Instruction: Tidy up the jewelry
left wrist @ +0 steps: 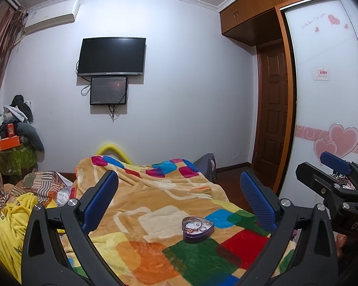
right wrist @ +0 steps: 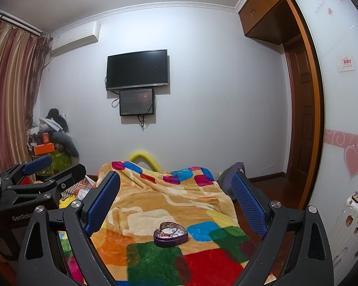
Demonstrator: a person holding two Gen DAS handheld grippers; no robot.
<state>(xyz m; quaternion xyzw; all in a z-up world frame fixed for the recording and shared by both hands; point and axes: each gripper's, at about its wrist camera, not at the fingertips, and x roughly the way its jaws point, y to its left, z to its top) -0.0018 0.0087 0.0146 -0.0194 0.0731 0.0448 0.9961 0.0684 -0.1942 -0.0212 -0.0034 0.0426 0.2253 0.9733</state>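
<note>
Both your left gripper (left wrist: 179, 199) and right gripper (right wrist: 176, 196) gape wide, empty, with the heart-shaped jewelry tin (left wrist: 198, 229) lying ahead and below between them on the blanket (left wrist: 155, 214).

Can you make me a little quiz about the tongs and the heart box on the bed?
1. True or false: the purple heart-shaped box has its lid on.
2. What does the box sit on?
A. a wooden desk
B. the colourful patchwork blanket
C. the floor
3. Fill in: the left tongs and the right tongs are both ____ and hold nothing.

Key
1. False: the box is open, and jewelry shows inside.
2. B.
3. Open: each pair is spread wide above the blanket, short of the box.
</note>
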